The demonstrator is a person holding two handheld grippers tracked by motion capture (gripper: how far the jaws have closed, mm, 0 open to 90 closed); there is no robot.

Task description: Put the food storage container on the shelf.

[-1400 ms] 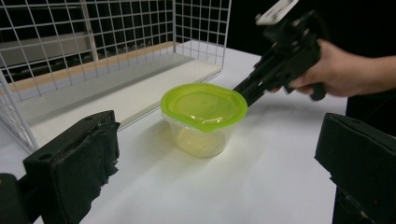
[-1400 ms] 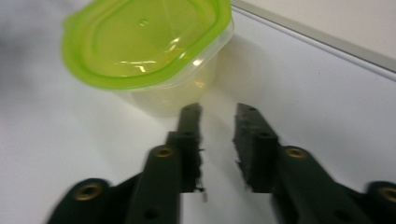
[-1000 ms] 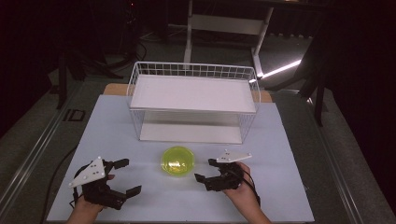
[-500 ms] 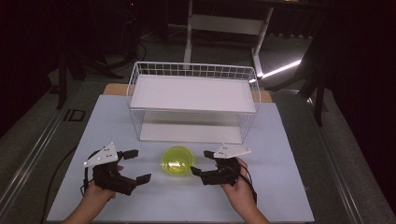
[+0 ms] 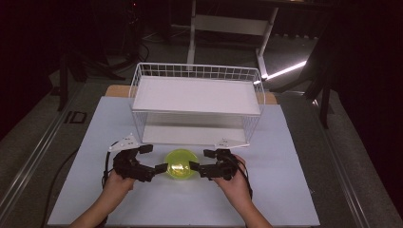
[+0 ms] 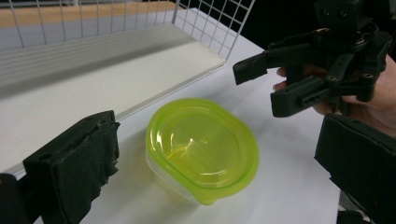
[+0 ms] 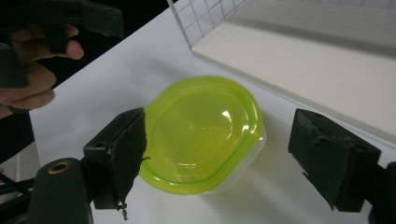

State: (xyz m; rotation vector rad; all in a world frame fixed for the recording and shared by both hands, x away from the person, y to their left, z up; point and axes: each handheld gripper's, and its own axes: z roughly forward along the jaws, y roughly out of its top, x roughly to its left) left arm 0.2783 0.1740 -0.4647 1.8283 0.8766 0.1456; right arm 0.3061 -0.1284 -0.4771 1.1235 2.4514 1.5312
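Here the lidded container (image 5: 179,164), a clear tub with a yellow-green lid, sits on the white desk (image 5: 285,190) just in front of the wire basket (image 5: 197,107), which holds a white shelf board. The left gripper (image 5: 154,159) is positioned at the container's left side and the right gripper (image 5: 202,160) at its right side, the two facing each other across it. In the left gripper view, the fingers (image 6: 74,163) are spread wide with the container ahead of the gap, ungrasped. In the right gripper view, the fingers (image 7: 119,154) are likewise spread wide and flank the container; the left-hand pad lies at the lid's rim, though contact cannot be confirmed. Neither gripper holds anything.
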